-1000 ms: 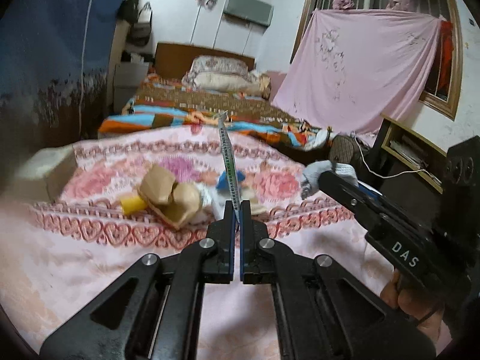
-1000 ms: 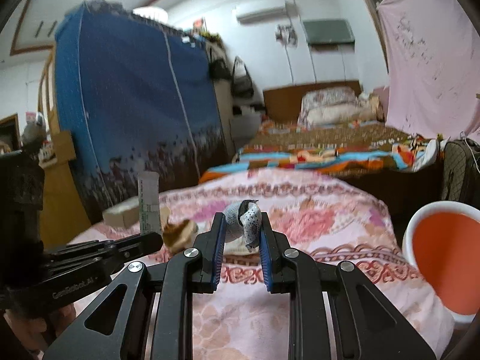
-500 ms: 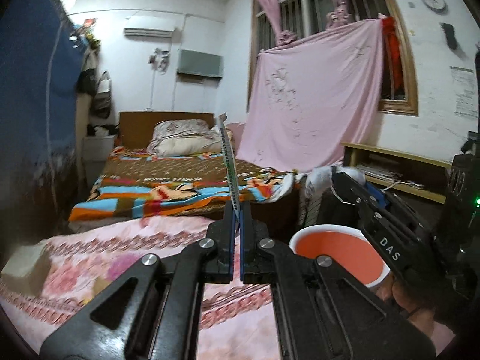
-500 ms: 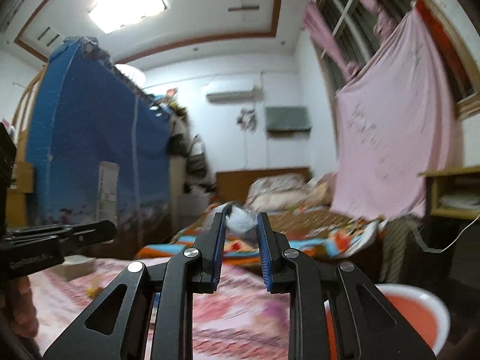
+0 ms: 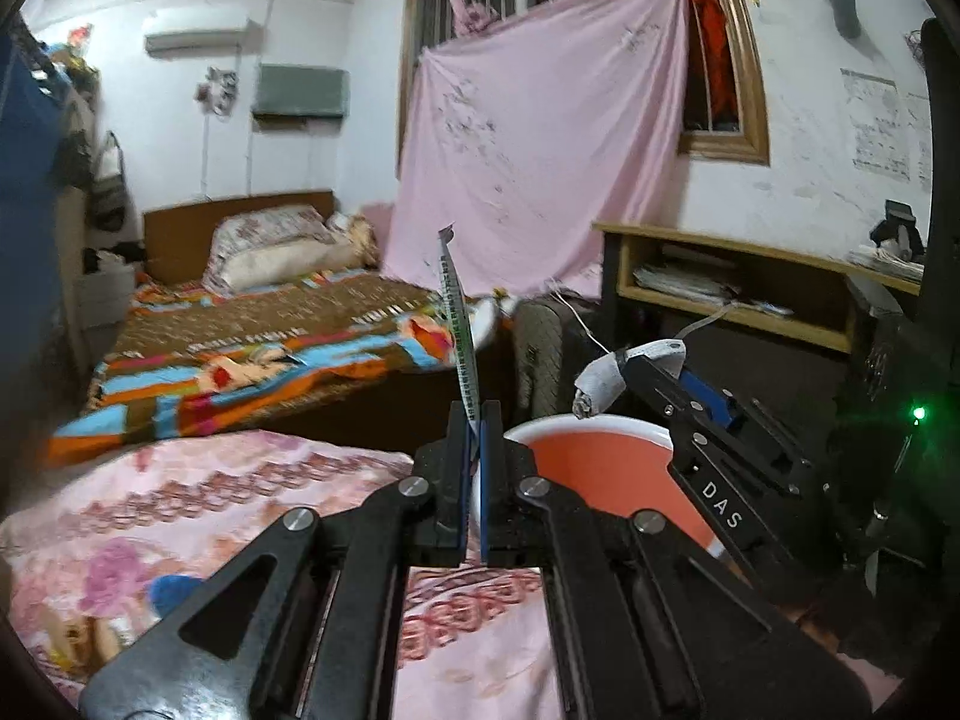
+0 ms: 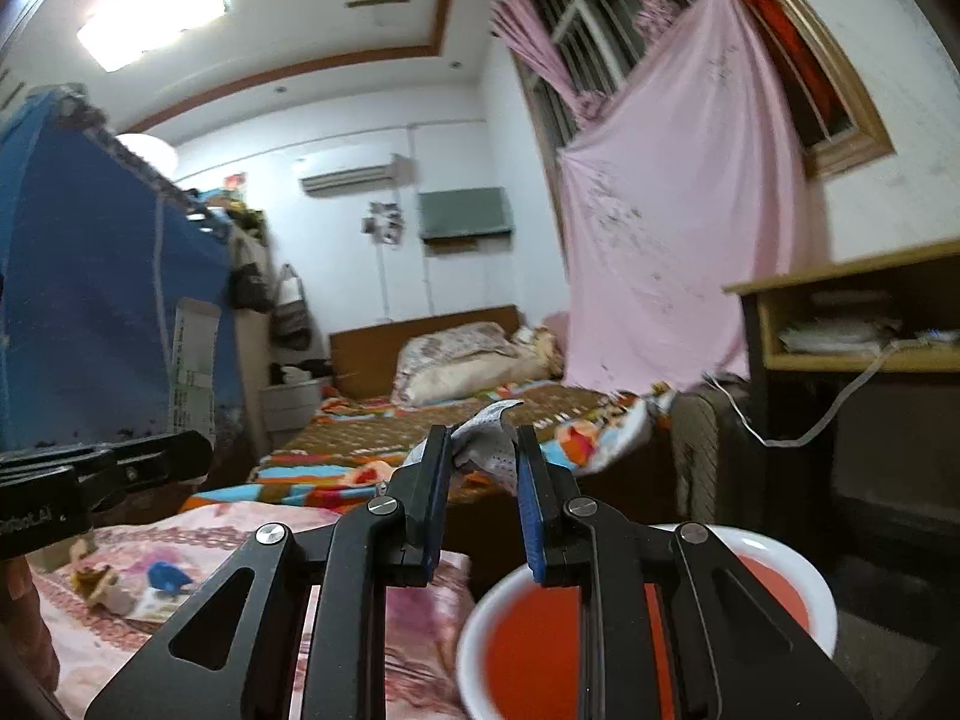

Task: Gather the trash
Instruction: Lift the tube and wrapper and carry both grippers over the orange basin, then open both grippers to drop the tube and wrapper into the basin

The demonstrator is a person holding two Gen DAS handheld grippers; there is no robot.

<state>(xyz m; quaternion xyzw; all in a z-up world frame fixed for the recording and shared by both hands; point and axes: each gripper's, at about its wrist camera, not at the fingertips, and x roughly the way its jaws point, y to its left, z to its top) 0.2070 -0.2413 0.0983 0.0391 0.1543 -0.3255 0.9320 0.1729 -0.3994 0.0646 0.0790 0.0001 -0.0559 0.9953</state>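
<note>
Trash in both grippers, carried to the orange bin: drop step in hand.

Left gripper (image 5: 474, 420) is clamped tight on a thin printed paper strip (image 5: 457, 324) standing upright; right gripper (image 6: 480, 468) pinches a crumpled grey-white wad (image 6: 486, 450), jaws narrowly apart. Bin (image 6: 798, 576) sits just below the right fingers, apparently beside the pink bedspread (image 5: 198, 498). Next: centre each over the bin, then open.

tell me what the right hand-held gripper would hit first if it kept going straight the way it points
Probably the far bed: the right hand-held gripper, shut on a wad, points over the bin below, not into it. Depth is unclear, but nothing nearer shows in that line.
</note>
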